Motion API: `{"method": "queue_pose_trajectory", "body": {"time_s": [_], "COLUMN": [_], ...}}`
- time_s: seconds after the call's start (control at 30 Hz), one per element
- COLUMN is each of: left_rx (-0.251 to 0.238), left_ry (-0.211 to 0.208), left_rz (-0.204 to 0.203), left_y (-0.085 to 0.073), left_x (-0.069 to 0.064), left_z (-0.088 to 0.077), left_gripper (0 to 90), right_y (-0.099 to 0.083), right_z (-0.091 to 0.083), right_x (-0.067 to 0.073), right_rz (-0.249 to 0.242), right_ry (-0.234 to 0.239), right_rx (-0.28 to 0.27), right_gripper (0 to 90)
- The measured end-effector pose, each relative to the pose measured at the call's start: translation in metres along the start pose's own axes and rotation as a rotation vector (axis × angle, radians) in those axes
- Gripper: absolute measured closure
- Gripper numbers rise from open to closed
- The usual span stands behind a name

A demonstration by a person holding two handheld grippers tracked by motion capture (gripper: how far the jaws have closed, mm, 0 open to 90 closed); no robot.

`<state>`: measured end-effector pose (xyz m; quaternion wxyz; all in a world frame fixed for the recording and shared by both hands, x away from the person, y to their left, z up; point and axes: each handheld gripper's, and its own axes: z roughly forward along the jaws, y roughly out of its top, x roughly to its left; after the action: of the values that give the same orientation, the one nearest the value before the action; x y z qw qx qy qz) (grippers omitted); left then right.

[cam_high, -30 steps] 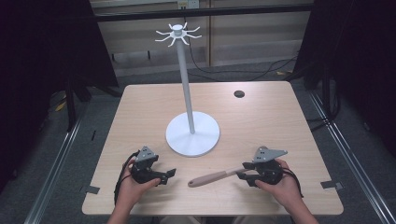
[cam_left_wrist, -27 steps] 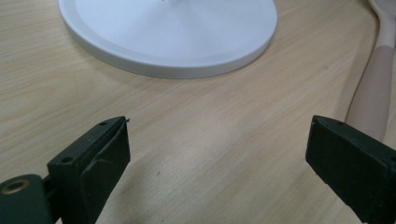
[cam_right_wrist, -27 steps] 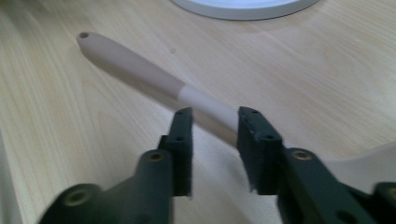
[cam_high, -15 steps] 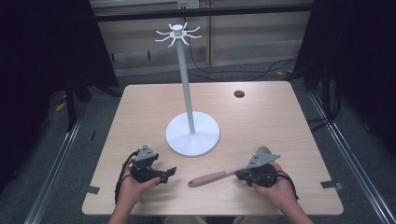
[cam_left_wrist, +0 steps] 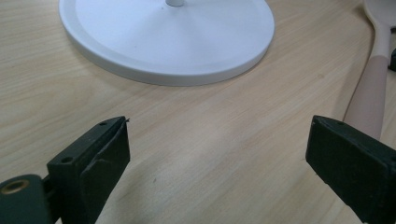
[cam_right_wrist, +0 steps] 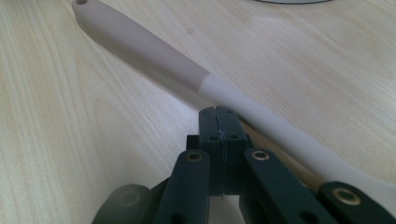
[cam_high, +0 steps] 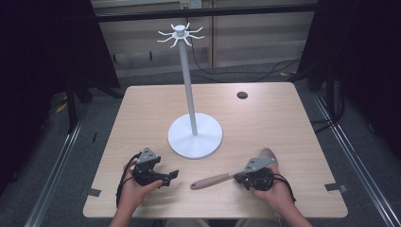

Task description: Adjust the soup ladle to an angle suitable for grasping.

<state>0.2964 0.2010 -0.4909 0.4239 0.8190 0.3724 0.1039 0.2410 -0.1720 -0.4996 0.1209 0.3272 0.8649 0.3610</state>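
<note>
Spoon [cam_high: 222, 178] is the thing in play here: a long kitchen spoon lying flat on the bench [cam_high: 283, 123], near the front edge, between the two hands. The handle end is a matte tan-pink, rounded, with a small hang hole at the tip [cam_right_wrist: 81, 2], and farther along it is switching to a paler cream section that is running into the bowl [cam_high: 267, 153]. It is looking smooth, like silicone or coated wood, but I can't tell which.

The right hand-held gripper [cam_high: 242, 178] is sitting right at the spoon's neck. In the right gripper view its two black jaws are pressed flat together with just a seam between them, and the spoon shaft is passing beside them, not between them. They have just been closing, with nothing caught in them.

The left hand-held gripper [cam_high: 169, 176] is resting near the front left, jaws wide apart, blocky black pads with bare bench between them.

Behind the spoon, a white stand [cam_high: 195, 135] is rising from the middle of the bench: a wide, round, slightly domed base, a thin pole, and a ring of little curved hooks [cam_high: 180, 34] on top. The bench is pale wood grain, with a small dark round spot [cam_high: 242, 95] toward the far right.

Compared with a second ago, the right hand is sitting a touch closer to the spoon's bowl; the spoon and the left hand are staying put.
</note>
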Motion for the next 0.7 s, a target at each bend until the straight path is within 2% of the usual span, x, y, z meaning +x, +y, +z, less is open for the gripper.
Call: {"method": "queue_pose_trajectory", "body": {"time_s": [0.07,0.23,0.4,0.5,0.7], "left_rx": [-0.003,-0.01,-0.001,-0.005,-0.008], "left_ry": [0.002,0.007,0.016,0.018,0.024], "left_rz": [-0.004,-0.007,-0.005,-0.015,-0.019], "left_y": [-0.0006,-0.0015,-0.0025,-0.0035,-0.0056], "left_x": [0.0013,0.0027,0.0031,0.0036,0.0045], "left_z": [-0.0014,-0.0028,-0.0047,-0.0058,-0.0085], "left_gripper": [6.3,6.3,6.3,6.3,6.3], "right_y": [0.0005,0.0029,0.0046,0.0055,0.0084], "right_z": [0.0015,0.0038,0.0058,0.0072,0.0103], "right_x": [0.001,0.0028,0.003,0.0022,0.0023], "right_rz": [0.003,0.011,0.019,0.009,0.034], "right_ry": [0.008,-0.014,-0.017,-0.02,-0.03], "right_rx": [-0.006,-0.003,-0.005,-0.01,-0.008], "right_gripper": [90.0,90.0,90.0,90.0,90.0]}}
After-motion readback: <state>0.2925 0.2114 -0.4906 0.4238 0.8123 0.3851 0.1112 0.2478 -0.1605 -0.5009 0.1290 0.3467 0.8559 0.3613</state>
